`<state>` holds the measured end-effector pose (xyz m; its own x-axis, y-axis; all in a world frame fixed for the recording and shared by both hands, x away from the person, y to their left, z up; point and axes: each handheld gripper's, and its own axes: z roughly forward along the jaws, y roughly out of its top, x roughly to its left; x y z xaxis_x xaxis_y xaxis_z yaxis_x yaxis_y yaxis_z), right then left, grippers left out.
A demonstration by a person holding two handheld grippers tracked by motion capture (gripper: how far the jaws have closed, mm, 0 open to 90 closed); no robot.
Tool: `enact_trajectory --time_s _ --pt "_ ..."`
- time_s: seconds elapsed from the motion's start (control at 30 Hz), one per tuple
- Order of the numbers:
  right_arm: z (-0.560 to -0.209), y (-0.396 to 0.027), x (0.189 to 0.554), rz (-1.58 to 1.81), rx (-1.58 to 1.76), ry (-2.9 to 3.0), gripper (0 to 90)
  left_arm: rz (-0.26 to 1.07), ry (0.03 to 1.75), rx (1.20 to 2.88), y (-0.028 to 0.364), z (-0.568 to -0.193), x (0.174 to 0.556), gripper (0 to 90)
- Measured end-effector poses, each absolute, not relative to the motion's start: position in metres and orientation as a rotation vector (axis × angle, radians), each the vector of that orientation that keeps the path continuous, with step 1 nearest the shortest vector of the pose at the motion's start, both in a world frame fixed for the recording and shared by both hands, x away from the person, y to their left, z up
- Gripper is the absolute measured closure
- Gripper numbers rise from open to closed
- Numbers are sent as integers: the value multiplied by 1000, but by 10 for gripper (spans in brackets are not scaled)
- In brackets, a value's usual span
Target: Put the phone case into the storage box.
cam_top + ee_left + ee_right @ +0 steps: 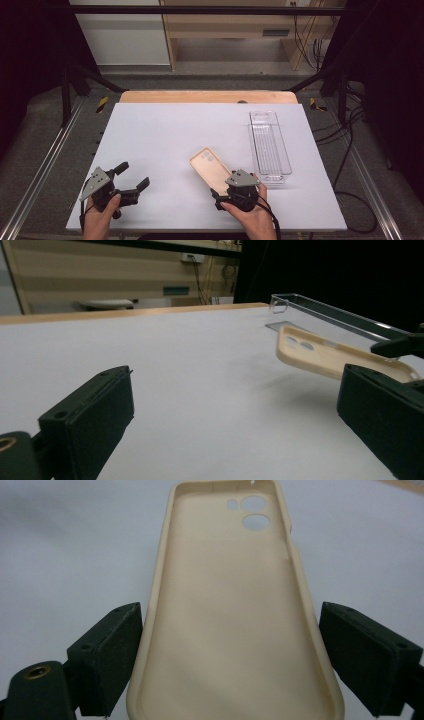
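A beige phone case lies open side up, its camera holes pointing away from me. My right gripper is shut on the case's near end, one black jaw on each long side, as the right gripper view shows around the case. In the left gripper view the case hangs a little above the table with a shadow beneath it. My left gripper rests near the front left of the table, open, with bare white surface between its jaws.
A clear plastic bin stands lengthwise at the right of the white table top, just beyond the right gripper; it also shows in the left gripper view. A wooden strip runs along the far edge.
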<state>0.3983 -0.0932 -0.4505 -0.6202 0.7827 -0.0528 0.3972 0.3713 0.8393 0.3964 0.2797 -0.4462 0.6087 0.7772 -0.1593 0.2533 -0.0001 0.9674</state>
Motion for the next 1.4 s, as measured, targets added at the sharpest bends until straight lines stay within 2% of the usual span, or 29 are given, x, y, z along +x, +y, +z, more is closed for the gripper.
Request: enact_trajectory --time_s 0.17,0.33,0.47,0.77,1.17,1.33,1.4 --pt "-443 -89 402 1223 994 2117 125 440 885 1563 261 -433 403 15" --pt "-431 -82 402 1316 962 2007 125 341 840 1588 224 -407 425 24" --pt "-425 -81 399 1367 947 1946 125 313 838 1591 206 -392 439 35" --pt "-420 -74 400 1429 926 1876 124 274 858 1587 192 -377 457 64" --pt "-424 -67 399 1483 936 1818 124 216 874 1594 184 -379 465 126" --pt "-425 -63 398 1481 914 1816 124 185 895 1564 187 -379 469 166" --pt "-425 -62 397 1485 910 1816 124 178 902 1549 188 -379 470 209"
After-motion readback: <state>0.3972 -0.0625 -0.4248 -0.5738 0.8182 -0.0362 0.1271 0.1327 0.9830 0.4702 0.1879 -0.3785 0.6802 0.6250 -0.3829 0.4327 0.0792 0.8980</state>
